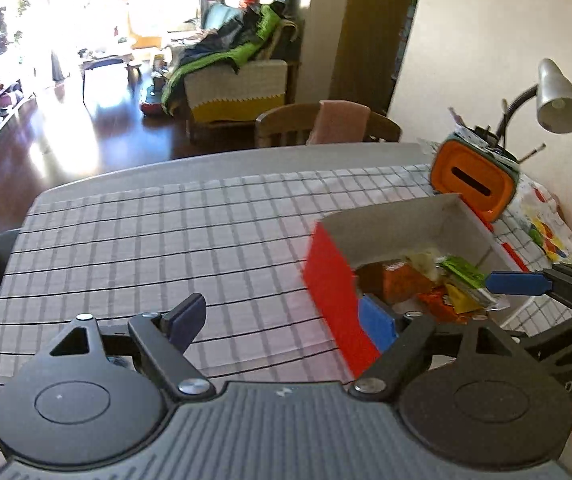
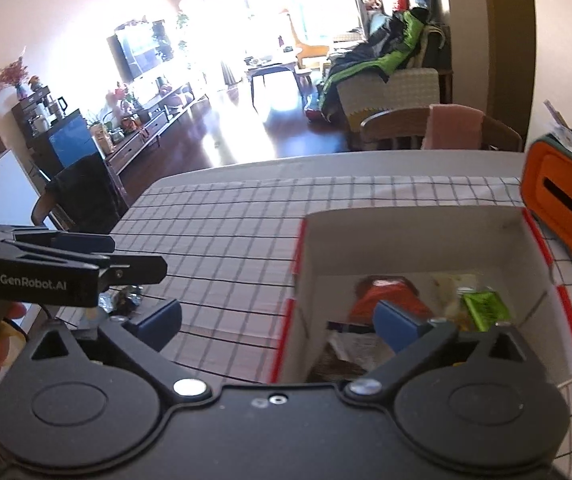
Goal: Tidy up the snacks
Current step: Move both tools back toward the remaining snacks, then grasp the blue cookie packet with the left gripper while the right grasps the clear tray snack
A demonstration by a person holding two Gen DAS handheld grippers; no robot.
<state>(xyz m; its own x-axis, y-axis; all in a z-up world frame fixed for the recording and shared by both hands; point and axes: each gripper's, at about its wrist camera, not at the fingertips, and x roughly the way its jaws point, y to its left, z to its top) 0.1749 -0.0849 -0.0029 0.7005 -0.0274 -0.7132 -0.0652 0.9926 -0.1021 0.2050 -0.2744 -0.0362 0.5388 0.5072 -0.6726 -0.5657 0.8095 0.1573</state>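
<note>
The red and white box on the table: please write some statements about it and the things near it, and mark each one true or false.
1. The box is open at the top and snack packets lie inside. True.
2. The green packet lies on the tablecloth outside the box. False: it lies inside the box.
3. The right gripper is shut on an orange packet. False: its jaws stand wide open and hold nothing; the orange packet lies in the box.
4. An orange container stands beside the box. True.
5. The left gripper is open and empty. True.
</note>
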